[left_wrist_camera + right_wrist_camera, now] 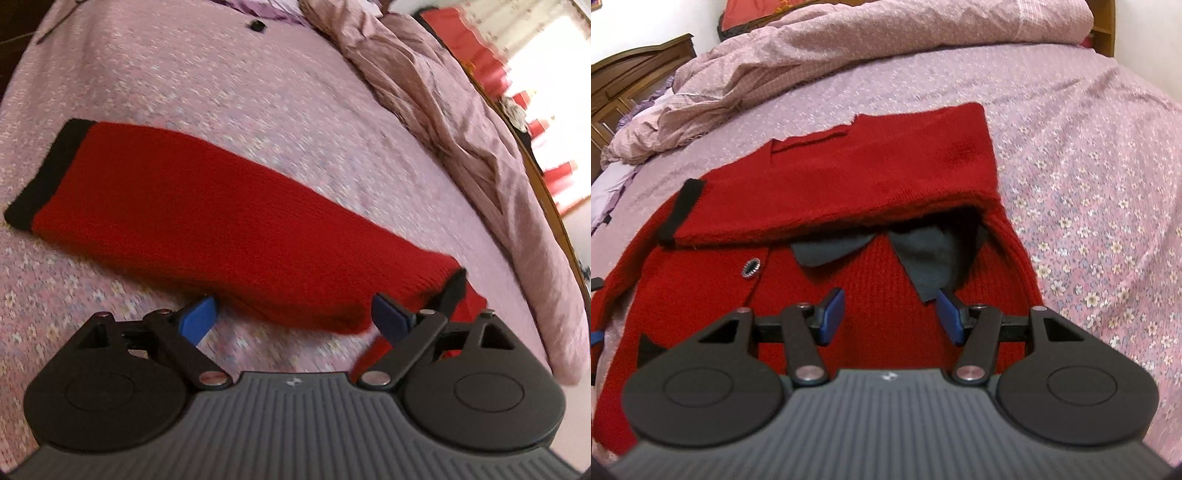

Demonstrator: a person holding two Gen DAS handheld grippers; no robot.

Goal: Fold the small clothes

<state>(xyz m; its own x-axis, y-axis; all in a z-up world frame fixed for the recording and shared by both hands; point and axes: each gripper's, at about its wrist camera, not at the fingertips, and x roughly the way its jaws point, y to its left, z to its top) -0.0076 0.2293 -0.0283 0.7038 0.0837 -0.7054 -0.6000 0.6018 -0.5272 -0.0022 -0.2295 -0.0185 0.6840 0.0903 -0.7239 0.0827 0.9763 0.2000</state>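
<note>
**Red cardigan part-folded on the bed, both tongs empty**

From the left wrist view I see the red cardigan [207, 221] lying on the pink floral bedspread [221, 85], a long knit panel with a black cuff [44, 173] at its far left end. My left gripper [295, 319] tilts down toward the garment's near edge, jaws spread wide with nothing clamped; the blue pads [197, 319] do not press the fabric.

From the right wrist view, a sleeve [849, 184] is already folded across the chest, above the grey collar [923, 254] and a button [750, 268]. My right gripper [890, 319] hovers over the body of the cardigan, angled downward, jaws partly apart and gripping nothing. I judge the fold begun: the remaining folds of the body are still to do.
</note>
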